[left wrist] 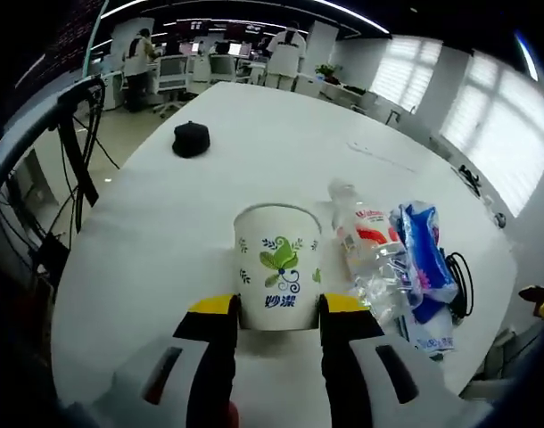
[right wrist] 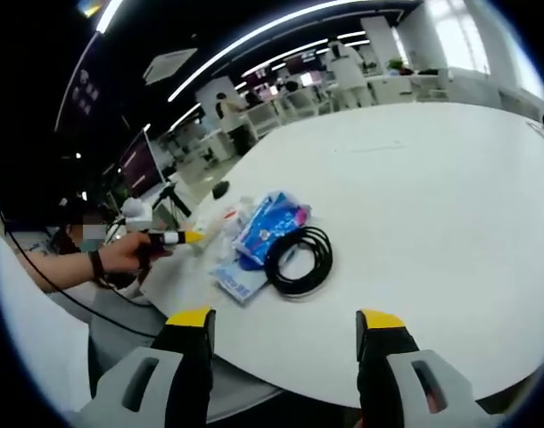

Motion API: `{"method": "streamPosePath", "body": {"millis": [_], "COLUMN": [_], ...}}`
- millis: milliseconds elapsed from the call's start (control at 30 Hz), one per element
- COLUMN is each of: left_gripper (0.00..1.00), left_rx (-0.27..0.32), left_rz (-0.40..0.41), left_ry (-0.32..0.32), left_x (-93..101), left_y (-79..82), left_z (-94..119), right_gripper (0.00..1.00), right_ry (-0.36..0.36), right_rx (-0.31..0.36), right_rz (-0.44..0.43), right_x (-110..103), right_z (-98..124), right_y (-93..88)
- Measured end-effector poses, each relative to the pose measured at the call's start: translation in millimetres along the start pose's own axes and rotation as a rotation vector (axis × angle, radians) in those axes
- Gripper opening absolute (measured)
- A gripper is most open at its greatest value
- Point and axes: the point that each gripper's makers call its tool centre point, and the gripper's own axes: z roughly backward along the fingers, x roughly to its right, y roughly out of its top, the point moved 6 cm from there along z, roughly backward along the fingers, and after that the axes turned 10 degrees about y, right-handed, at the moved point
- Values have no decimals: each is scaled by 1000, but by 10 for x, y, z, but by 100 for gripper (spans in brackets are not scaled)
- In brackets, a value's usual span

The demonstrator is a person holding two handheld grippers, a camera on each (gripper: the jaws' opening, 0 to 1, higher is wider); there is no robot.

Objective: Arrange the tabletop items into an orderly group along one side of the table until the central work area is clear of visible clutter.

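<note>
Left gripper view: left gripper (left wrist: pixel 279 314) clamps a paper cup (left wrist: pixel 277 266) beside a plastic bottle (left wrist: pixel 370 254); right gripper (right wrist: pixel 285 332) hangs spread near a coiled cable (right wrist: pixel 299 259).

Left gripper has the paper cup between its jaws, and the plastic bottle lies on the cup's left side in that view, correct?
Not quite. In the left gripper view the left gripper does have the paper cup between its jaws, but the plastic bottle lies on the cup's right side.

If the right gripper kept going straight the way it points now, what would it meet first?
Probably the coiled black cable on the white table, just ahead of the open right gripper, with the blue packet behind it; depth is uncertain.
</note>
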Motion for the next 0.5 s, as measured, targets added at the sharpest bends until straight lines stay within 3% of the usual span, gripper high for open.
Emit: {"method": "streamPosePath", "body": {"millis": [333,400,500], "left_gripper": [35,35,35], "left_rx": [-26,-27,-30], "left_rz": [-11,-8,4], "left_ry": [6,7,2], "left_x": [-192,-163,-193], "left_y": [-199,-298,-324], "left_z": [207,294,326], "right_gripper": [65,65,65], "right_ry": [24,28,34], "right_rx": [-5,-5,-9], "right_rz": [12,13,17], "right_x": [-31,-48,-79], "right_z": [-93,-109,-134], "right_y": [28,35,40]}}
